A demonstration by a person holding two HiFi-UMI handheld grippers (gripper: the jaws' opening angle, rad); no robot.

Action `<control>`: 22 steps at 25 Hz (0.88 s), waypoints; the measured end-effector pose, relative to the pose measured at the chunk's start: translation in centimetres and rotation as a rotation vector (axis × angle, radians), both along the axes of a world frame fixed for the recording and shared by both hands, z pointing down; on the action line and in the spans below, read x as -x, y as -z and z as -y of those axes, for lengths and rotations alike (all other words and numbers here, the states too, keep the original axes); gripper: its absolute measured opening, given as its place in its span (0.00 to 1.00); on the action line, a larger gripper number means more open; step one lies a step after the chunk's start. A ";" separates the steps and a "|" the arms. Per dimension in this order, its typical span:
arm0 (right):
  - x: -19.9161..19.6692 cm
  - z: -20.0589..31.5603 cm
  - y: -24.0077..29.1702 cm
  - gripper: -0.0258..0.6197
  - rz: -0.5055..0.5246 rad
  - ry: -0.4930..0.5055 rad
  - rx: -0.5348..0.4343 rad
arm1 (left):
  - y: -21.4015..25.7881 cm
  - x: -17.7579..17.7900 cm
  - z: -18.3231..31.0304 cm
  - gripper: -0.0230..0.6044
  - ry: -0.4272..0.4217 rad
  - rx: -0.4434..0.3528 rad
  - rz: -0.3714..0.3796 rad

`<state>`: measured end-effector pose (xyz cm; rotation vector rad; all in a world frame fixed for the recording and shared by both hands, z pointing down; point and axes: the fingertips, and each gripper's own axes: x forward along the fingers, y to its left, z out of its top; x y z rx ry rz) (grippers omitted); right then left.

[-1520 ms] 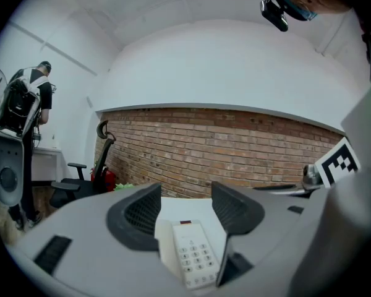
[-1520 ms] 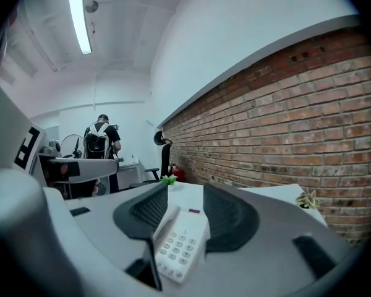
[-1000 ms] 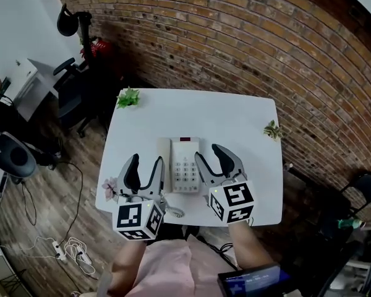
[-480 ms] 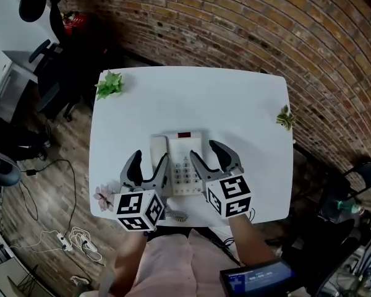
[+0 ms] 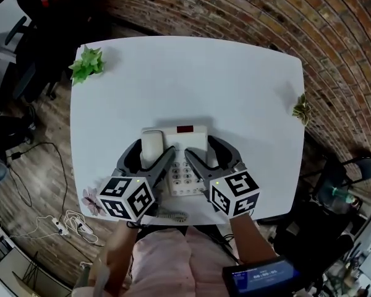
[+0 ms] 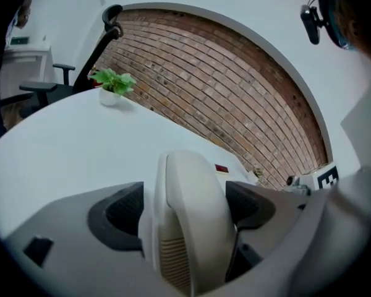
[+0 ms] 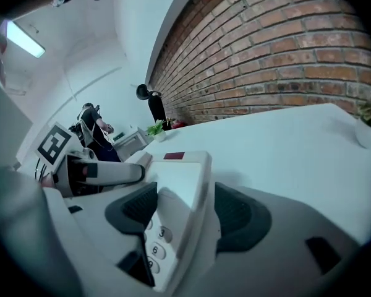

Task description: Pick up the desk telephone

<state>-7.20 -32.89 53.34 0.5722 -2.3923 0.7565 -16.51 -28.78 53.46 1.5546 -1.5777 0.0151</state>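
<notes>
A beige phone (image 5: 191,138) is set near the front edge of a white table (image 5: 191,79); its handset (image 5: 151,141) is straddled by the left gripper (image 5: 153,148), its right side by the right gripper (image 5: 201,148); both pairs of jaws are opening, with nothing clamped.

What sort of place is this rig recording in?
Most likely an office or a similar workspace. A desk telephone sits on a white table, a black office chair stands beside it, and loose cables lie on the wood floor. The brick wall suggests a converted space.
</notes>
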 end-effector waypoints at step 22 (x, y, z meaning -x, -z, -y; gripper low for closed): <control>0.2 -2.3 1.4 0.62 0.170 0.140 0.092 | 3.2 -1.9 -1.5 0.62 -0.098 -0.187 0.167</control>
